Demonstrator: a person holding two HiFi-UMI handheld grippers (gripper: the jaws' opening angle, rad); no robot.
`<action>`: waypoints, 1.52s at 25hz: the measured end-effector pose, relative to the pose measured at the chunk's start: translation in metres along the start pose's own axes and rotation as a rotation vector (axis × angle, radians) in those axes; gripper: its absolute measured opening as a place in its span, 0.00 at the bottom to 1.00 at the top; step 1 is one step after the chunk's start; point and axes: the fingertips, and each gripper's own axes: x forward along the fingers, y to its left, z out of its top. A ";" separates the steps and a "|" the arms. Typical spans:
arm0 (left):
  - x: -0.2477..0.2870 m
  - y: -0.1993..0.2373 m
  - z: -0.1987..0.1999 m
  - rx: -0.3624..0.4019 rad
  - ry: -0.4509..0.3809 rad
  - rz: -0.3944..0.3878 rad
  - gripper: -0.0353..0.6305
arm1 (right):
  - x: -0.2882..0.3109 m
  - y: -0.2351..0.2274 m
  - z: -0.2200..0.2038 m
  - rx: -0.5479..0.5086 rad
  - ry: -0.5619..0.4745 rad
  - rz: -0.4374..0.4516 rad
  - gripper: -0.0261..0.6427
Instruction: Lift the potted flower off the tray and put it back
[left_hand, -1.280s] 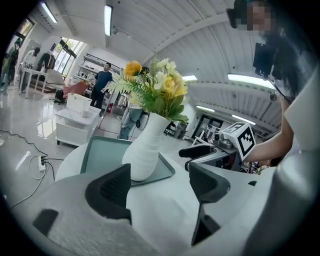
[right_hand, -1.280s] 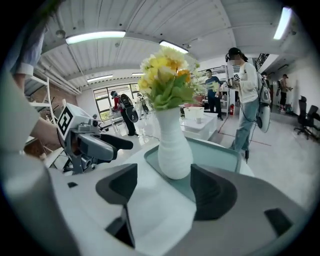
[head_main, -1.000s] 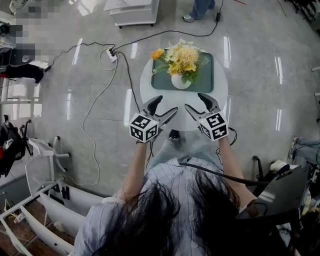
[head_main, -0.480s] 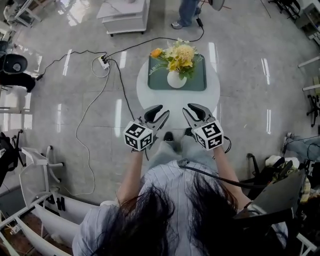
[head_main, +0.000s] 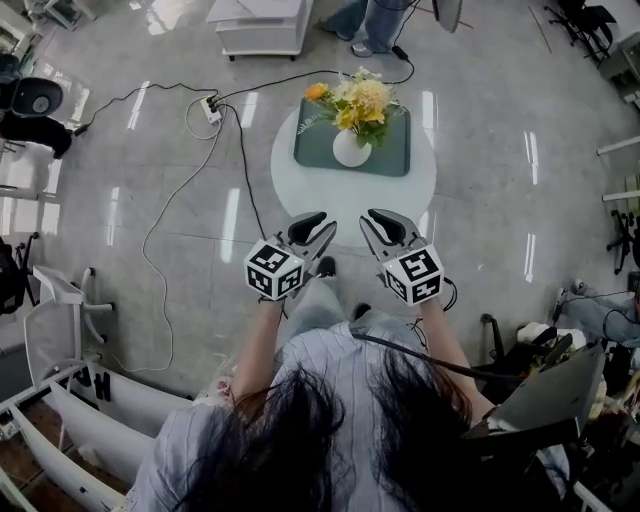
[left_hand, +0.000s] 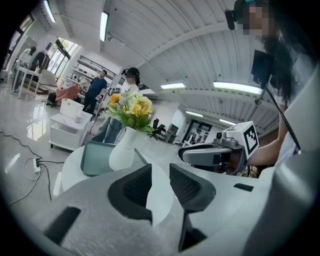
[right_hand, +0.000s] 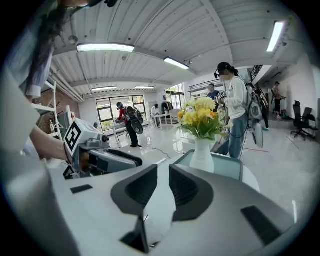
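Note:
The potted flower, a white vase (head_main: 351, 150) of yellow blooms, stands on the green tray (head_main: 385, 152) at the far side of the round white table (head_main: 350, 195). It also shows as the vase (left_hand: 122, 150) on the tray (left_hand: 97, 157), and as the vase (right_hand: 202, 156) on the tray (right_hand: 229, 166). My left gripper (head_main: 322, 222) (left_hand: 160, 172) and right gripper (head_main: 374, 220) (right_hand: 163, 172) hover side by side over the table's near edge, well short of the tray. Both have just been closing their jaws. Each now stands shut with nothing between its pads.
A power strip (head_main: 210, 108) and its long cable lie on the glossy floor left of the table. A white cart (head_main: 262, 22) and a standing person's legs (head_main: 365, 20) are beyond the table. Furniture crowds the left and right edges.
Both grippers drew back from the tray toward me and their jaws went from wide open to shut. The flower stayed on the tray.

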 end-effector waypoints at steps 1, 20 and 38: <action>0.000 -0.005 -0.001 0.006 0.002 0.004 0.24 | -0.004 0.001 -0.002 -0.003 -0.003 0.006 0.17; 0.007 -0.147 -0.044 0.051 -0.053 0.084 0.24 | -0.133 0.031 -0.070 -0.089 -0.030 0.111 0.16; -0.043 -0.236 -0.090 0.075 -0.088 0.173 0.24 | -0.201 0.103 -0.117 -0.149 -0.036 0.223 0.16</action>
